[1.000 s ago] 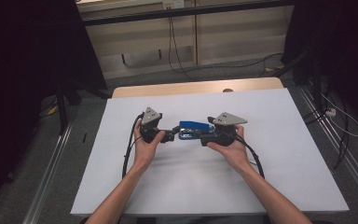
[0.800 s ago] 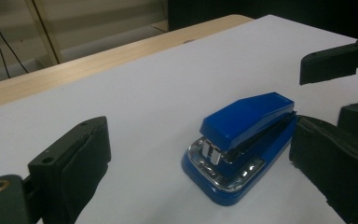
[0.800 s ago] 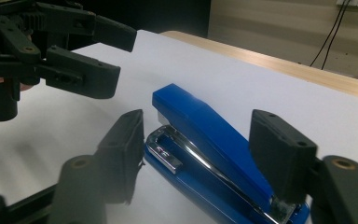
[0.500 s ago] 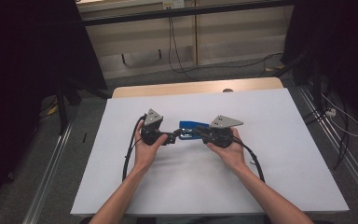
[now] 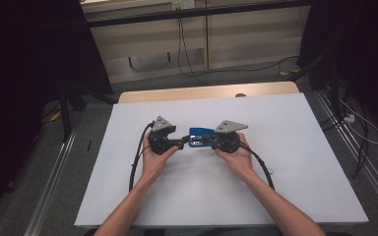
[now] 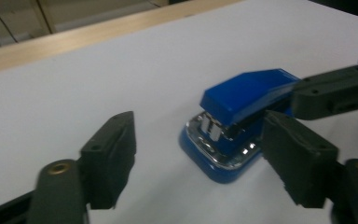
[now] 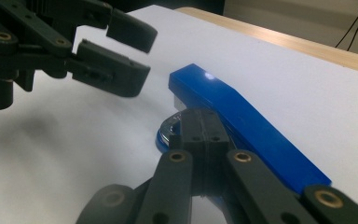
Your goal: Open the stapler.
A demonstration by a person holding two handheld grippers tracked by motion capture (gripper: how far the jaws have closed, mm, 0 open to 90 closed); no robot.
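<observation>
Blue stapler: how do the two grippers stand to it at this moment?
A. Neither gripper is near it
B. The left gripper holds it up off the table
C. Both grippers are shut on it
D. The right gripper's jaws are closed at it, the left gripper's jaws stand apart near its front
D: in the right gripper view the right gripper has its jaws together at the blue stapler; the left gripper has a gap between its jaws.
</observation>
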